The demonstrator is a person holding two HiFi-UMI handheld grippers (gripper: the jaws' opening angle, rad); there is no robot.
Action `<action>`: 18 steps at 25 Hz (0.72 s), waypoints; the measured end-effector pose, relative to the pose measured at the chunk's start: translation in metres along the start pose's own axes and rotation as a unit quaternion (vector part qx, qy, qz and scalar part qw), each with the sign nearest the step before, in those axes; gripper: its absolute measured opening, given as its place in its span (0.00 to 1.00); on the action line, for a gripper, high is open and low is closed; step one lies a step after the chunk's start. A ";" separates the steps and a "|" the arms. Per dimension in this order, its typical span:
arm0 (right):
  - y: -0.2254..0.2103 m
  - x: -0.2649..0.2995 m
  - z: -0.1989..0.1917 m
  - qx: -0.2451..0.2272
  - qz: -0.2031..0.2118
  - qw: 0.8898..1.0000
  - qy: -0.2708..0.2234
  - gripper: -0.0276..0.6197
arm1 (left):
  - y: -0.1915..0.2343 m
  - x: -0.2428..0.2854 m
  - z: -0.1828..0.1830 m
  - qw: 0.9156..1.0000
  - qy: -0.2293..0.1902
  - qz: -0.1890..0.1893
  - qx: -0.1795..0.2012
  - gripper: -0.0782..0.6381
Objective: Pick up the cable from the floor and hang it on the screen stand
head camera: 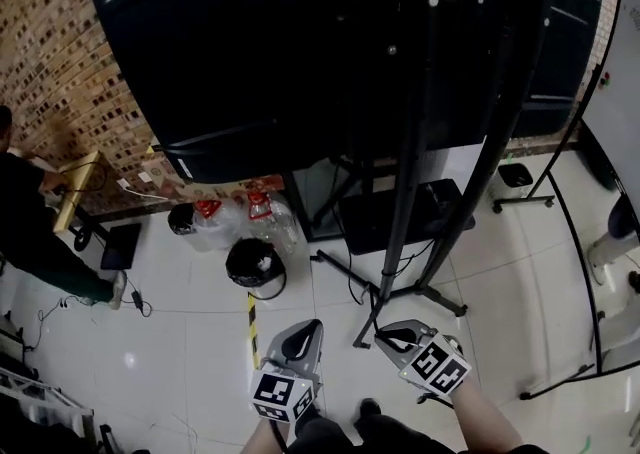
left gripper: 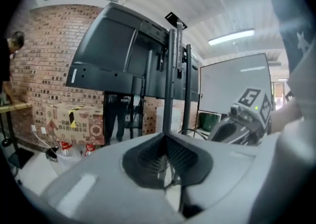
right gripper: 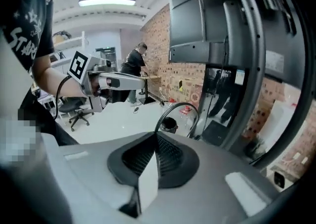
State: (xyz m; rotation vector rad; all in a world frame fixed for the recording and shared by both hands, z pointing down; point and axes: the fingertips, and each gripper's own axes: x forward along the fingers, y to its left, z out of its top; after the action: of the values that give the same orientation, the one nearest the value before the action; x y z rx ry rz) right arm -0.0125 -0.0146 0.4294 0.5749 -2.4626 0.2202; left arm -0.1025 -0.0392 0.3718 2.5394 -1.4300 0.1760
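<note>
Bright ceiling strip light [right gripper: 106, 2] (blown out), glossy floor [head camera: 200, 342] glare, fisheye-bent vignetted edges, foreground soft

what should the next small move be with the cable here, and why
Probably lift both grippers forward toward the screen stand. The right gripper is shut on the cable, which loops up from its jaws, and the left gripper appears shut on it too. Both sit low, short of the stand's posts, with the cable not yet hung.
</note>
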 end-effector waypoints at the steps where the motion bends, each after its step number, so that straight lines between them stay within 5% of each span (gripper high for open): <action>1: -0.005 -0.011 0.001 -0.011 -0.005 1.000 -0.001 0.06 | -0.008 -0.001 0.008 1.000 -0.008 -0.001 0.006 0.12; 6: -0.033 -0.049 0.022 -0.027 -0.034 0.999 -0.006 0.06 | -0.032 -0.002 0.040 1.000 -0.030 -0.001 0.006 0.12; 11: -0.045 -0.077 0.044 0.058 -0.036 0.995 -0.066 0.06 | -0.056 -0.008 0.064 0.998 -0.046 -0.027 0.017 0.12; 18: -0.040 -0.102 0.067 0.040 -0.092 0.992 -0.073 0.06 | -0.057 -0.015 0.082 0.996 -0.051 -0.058 0.037 0.12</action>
State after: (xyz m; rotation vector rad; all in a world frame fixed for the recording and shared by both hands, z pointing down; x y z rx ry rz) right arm 0.0454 -0.0333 0.3167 0.8757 -2.5311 0.2104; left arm -0.0618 -0.0187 0.2821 2.7197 -1.3283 0.0809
